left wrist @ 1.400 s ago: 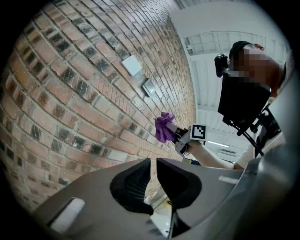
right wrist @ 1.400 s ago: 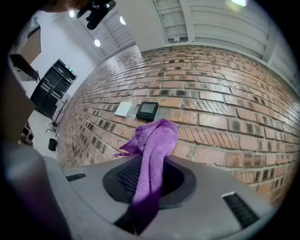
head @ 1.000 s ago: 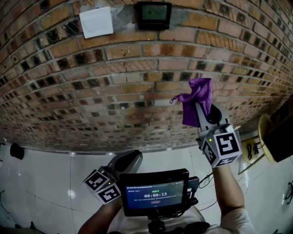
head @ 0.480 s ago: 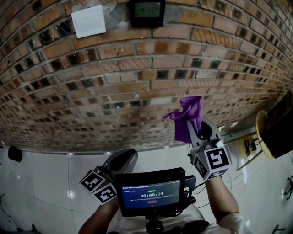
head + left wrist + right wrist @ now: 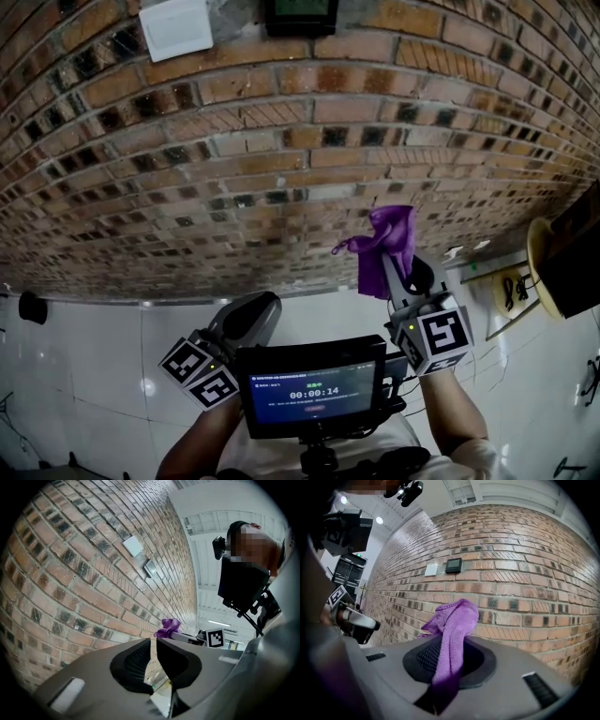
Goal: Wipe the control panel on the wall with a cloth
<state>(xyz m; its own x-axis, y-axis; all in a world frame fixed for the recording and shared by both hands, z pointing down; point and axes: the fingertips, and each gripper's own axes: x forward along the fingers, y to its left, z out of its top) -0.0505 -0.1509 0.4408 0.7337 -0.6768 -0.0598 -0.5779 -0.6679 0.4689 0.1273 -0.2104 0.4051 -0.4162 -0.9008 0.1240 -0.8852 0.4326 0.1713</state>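
Note:
The dark control panel (image 5: 300, 13) hangs high on the brick wall, with a white switch plate (image 5: 175, 28) to its left. A purple cloth (image 5: 392, 230) sticks up from my right gripper (image 5: 389, 261), which is shut on it well below the panel and to its right, a short way off the bricks. In the right gripper view the cloth (image 5: 452, 630) fills the jaws of that gripper (image 5: 450, 656), and the panel (image 5: 453, 565) shows ahead and above. My left gripper (image 5: 246, 319) is low by the screen; its jaws (image 5: 153, 644) are together and hold nothing.
A small screen (image 5: 314, 389) on a mount sits between my arms. White tiled floor (image 5: 94, 356) meets the wall's foot. A yellow round object (image 5: 542, 272) and a dark box (image 5: 577, 248) stand at the right, a black item (image 5: 33, 307) at the far left.
My right gripper with the cloth has come down and a little left, farther from the panel. The panel has slid toward the picture's top edge. The left gripper has barely moved.

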